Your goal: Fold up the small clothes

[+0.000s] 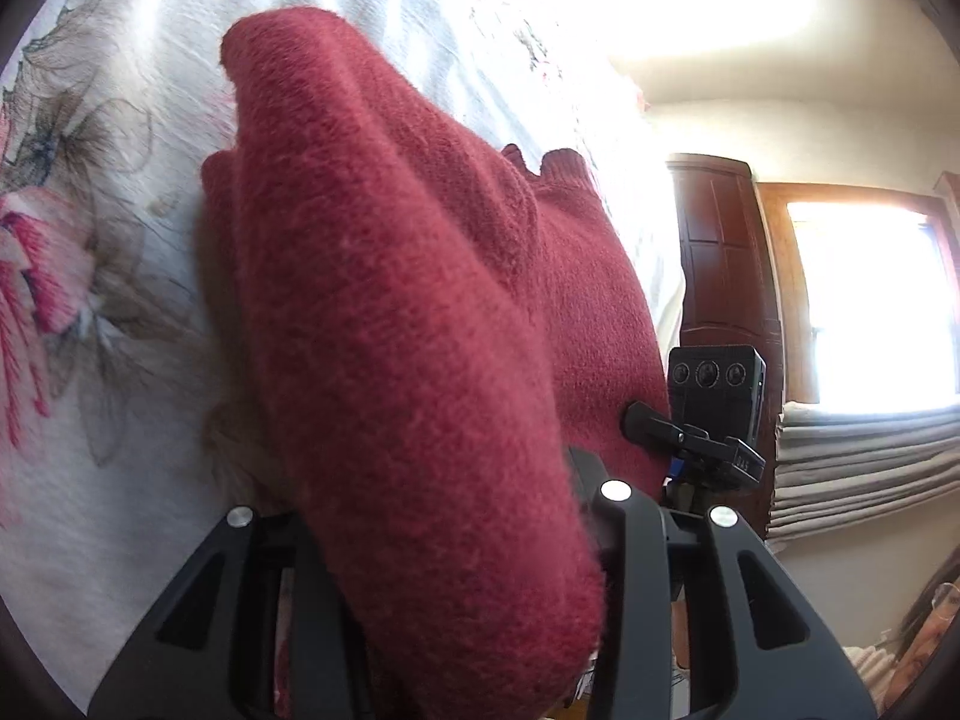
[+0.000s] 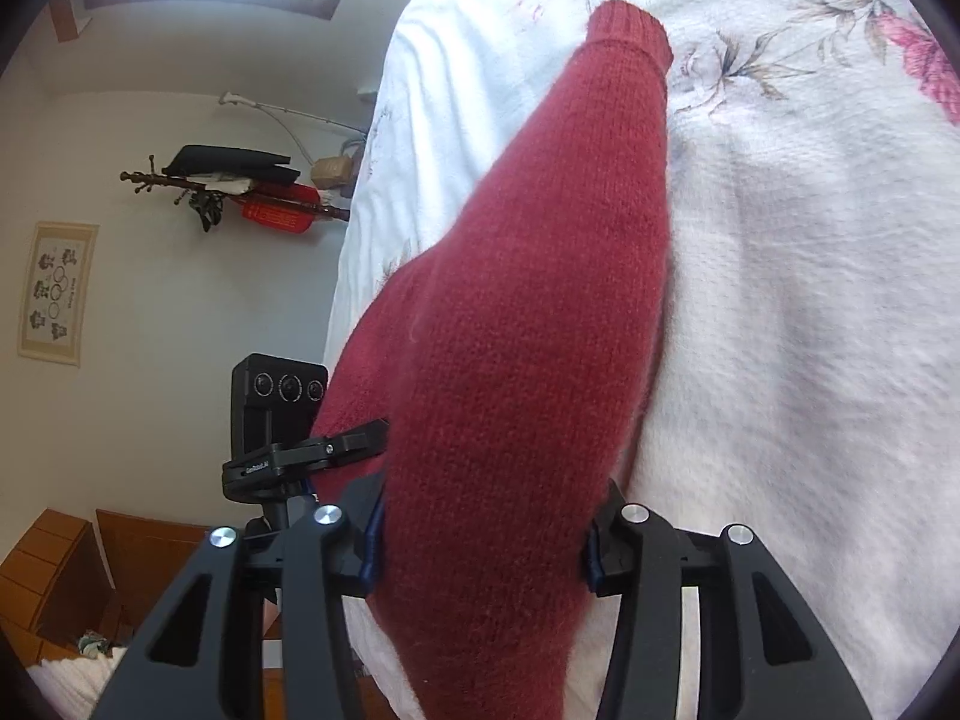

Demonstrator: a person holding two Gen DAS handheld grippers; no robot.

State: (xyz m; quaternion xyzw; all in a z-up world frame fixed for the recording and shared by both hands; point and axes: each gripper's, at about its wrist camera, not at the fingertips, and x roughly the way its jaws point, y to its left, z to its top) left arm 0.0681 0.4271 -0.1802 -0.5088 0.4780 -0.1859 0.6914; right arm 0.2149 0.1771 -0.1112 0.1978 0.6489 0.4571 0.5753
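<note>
A dark red knit sweater (image 1: 390, 300) lies on a white floral bedspread (image 1: 90, 240). One thick bunch of it runs up from between the fingers of my left gripper (image 1: 456, 516), which is shut on it. A ribbed edge (image 1: 564, 165) shows at the far end. In the right wrist view a sleeve of the sweater (image 2: 528, 300) stretches from my right gripper (image 2: 483, 540) to its ribbed cuff (image 2: 630, 30), over the bedspread (image 2: 810, 300). The right gripper's blue-padded fingers (image 2: 372, 546) press the knit from both sides. The fabric hides both grippers' fingertips.
A black three-lens camera unit (image 1: 714, 384) (image 2: 282, 390) sits close beside each gripper. Beyond the bed are a wooden door (image 1: 720, 252), a bright window (image 1: 870, 300), stacked grey blankets (image 1: 864, 468), a wall rack (image 2: 240, 186) and wooden drawers (image 2: 54, 576).
</note>
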